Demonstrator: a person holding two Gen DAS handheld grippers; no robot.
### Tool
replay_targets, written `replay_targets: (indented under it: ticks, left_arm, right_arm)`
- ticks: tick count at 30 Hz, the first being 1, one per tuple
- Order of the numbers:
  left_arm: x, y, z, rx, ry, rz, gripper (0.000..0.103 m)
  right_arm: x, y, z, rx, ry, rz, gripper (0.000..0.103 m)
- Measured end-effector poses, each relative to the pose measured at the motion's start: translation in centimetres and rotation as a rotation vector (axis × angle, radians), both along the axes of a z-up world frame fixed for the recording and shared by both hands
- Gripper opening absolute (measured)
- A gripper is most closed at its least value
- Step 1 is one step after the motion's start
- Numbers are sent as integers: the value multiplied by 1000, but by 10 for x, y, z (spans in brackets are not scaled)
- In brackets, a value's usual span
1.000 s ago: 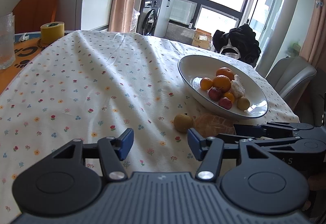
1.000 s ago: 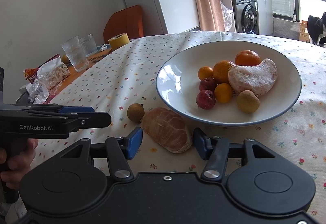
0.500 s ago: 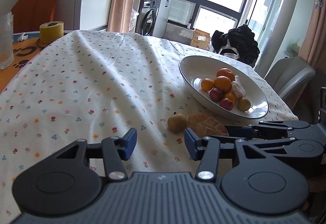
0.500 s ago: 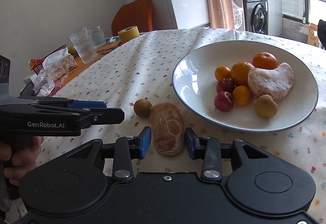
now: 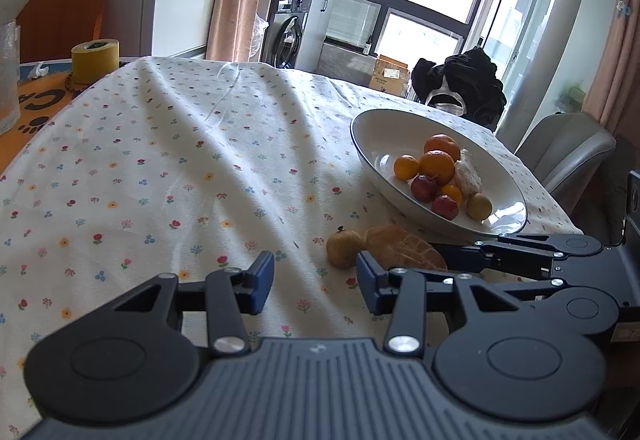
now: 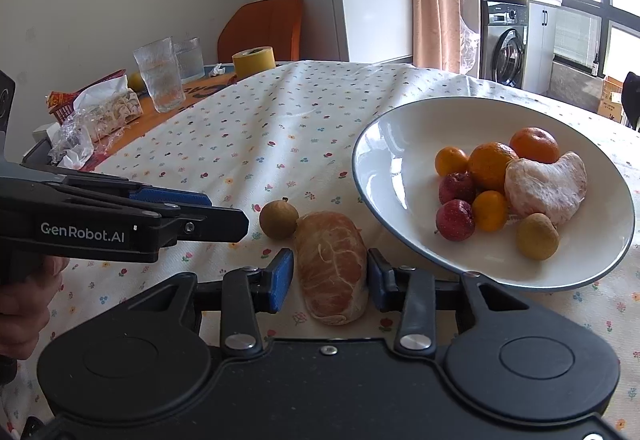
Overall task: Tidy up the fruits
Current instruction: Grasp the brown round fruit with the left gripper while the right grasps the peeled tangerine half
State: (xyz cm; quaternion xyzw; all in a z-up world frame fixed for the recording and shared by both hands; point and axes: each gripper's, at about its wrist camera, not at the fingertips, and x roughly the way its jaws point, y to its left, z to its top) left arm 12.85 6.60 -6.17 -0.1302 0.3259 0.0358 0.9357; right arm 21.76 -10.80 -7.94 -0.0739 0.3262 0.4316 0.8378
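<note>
Right gripper (image 6: 331, 276), lower centre of the right wrist view: jaws closing, one peeled orange-pink citrus segment (image 6: 333, 267) lying on the cloth between the blue pads (image 6: 280, 278). Pads are seen at the segment's sides; firm contact cannot be confirmed, so it is logged as not yet clamped.

Left gripper (image 5: 315, 282), lower centre of the left wrist view: jaws closing, only tablecloth seen between them. In the right wrist view the same tool is seen from the side at mid left, held by a hand (image 6: 24, 304) at the left edge.

Just beyond the segment, touching its far-left end: one small round brown-yellow fruit (image 6: 279, 219), on the cloth.

Right of centre: one white shallow bowl with a dark rim (image 6: 384, 144). Counted inside:
- 4 orange citrus fruits (image 6: 491, 165), two large, two small
- 2 small red fruits (image 6: 455, 225)
- 1 pale peeled crescent-shaped citrus piece (image 6: 548, 184)
- 1 small round yellow-brown fruit (image 6: 537, 236)

Total in bowl: 8. Outside the bowl: 2.

All of it is set on one white flower-print tablecloth (image 6: 280, 128). Upper left of the frame, past the cloth edge: 2 clear ribbed glasses (image 6: 160, 74), 1 yellow tape roll (image 6: 253, 61), crumpled plastic wrapping (image 6: 76, 138). One orange chair back (image 6: 264, 24) behind them; one washing machine (image 6: 503, 47) at upper right.
</note>
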Motion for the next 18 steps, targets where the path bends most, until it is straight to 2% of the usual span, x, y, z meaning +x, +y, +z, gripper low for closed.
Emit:
replay_targets:
  ticks: [4,14,18]
  left_arm:
    - [6,-4,-1,2,5,-19,44]
    - [24,-18,-4,9,11,-59,44]
    - [30,-20,-7,-3,23,-71,32]
  right_arm:
    - [3,-8,1,19,29,-4,27]
    - [1,-24,6,75,69,-12,22]
    - [1,-30,9,87,68,-19,22]
